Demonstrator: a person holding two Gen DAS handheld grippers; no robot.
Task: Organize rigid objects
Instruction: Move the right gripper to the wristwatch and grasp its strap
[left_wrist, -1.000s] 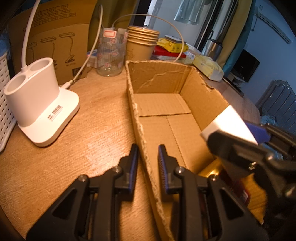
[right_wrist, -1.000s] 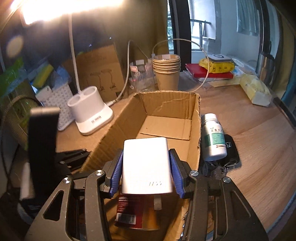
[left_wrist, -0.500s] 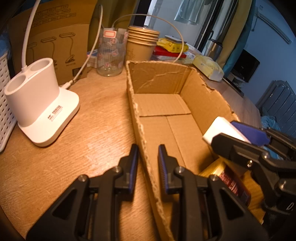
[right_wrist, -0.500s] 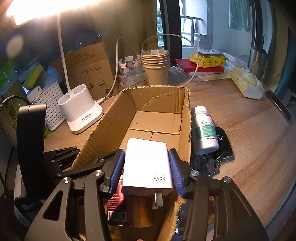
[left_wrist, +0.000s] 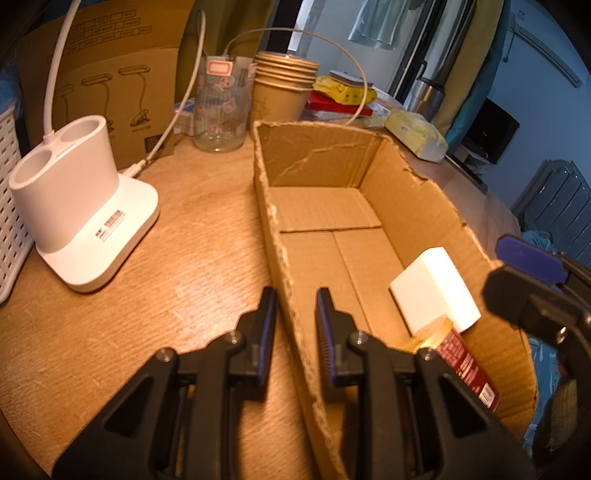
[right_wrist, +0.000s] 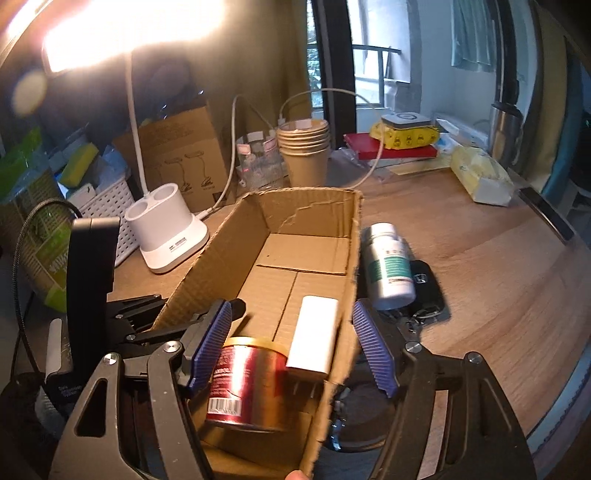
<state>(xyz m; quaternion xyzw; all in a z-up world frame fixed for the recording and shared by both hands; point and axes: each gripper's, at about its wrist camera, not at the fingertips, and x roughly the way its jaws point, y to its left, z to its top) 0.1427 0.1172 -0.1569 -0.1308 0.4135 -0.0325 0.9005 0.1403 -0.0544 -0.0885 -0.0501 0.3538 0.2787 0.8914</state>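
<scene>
Left gripper (left_wrist: 293, 325) is clamping the left wall of the cardboard box (left_wrist: 275, 236), one finger outside and one inside, pads pressed on the cardboard. To its left on the wooden table (left_wrist: 207, 221), the white lamp base (left_wrist: 79, 221) is standing beside a white slotted basket (left_wrist: 9, 206).

Inside the box, at the near end, the red can (right_wrist: 245, 373) is lying on its side, and the white charger (right_wrist: 314, 338) is resting just to its right, tilted against the can and the right wall, prongs pointing toward the camera.

Right gripper (right_wrist: 293, 345) is hovering over the box's near right corner; its jaws have just been opening, and they are standing wide with the charger lying free below them, pads touching nothing.

Outside the right wall, the white pill bottle (right_wrist: 391, 269) is lying on the table, touching the black car key (right_wrist: 424, 288).
</scene>
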